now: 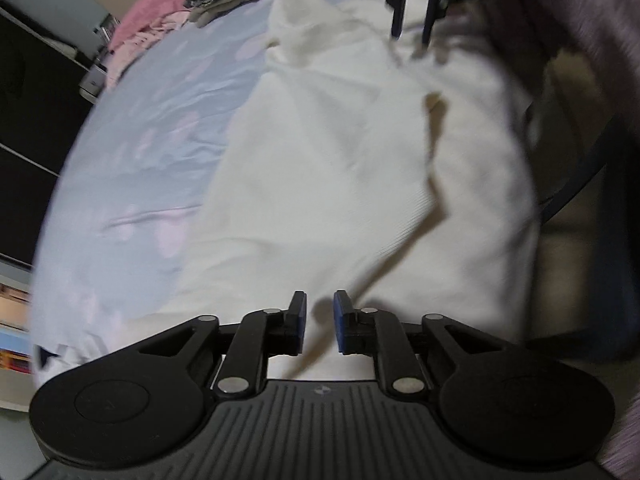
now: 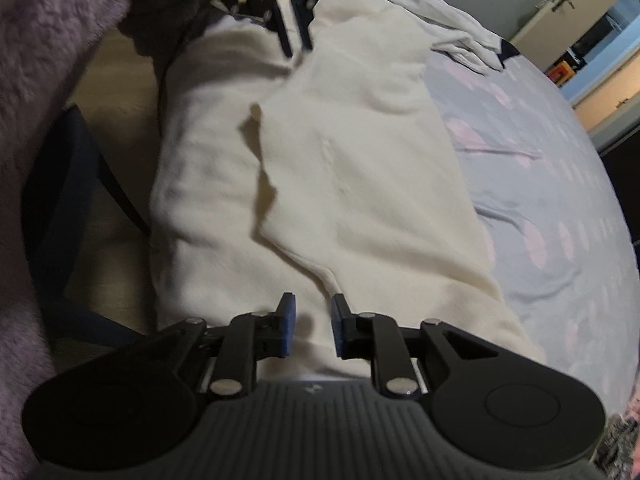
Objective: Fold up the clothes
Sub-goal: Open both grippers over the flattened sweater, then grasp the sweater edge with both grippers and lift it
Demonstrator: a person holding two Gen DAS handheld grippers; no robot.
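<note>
Already the cream knitted garment point(image 1: 360, 168) lies doubled lengthwise along the near edge of the bed's pale blue flowered sheet point(image 1: 160, 128), one half lapped over the other. Left gripper point(image 1: 320, 322) and right gripper point(image 2: 311, 326) stand slightly parted at opposite ends, holding nothing. Probably crosswise folds remain.

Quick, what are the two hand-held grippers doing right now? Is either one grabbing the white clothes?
Left hand-held gripper: open, holding nothing, over the cream garment.
Right hand-held gripper: open, holding nothing.
</note>
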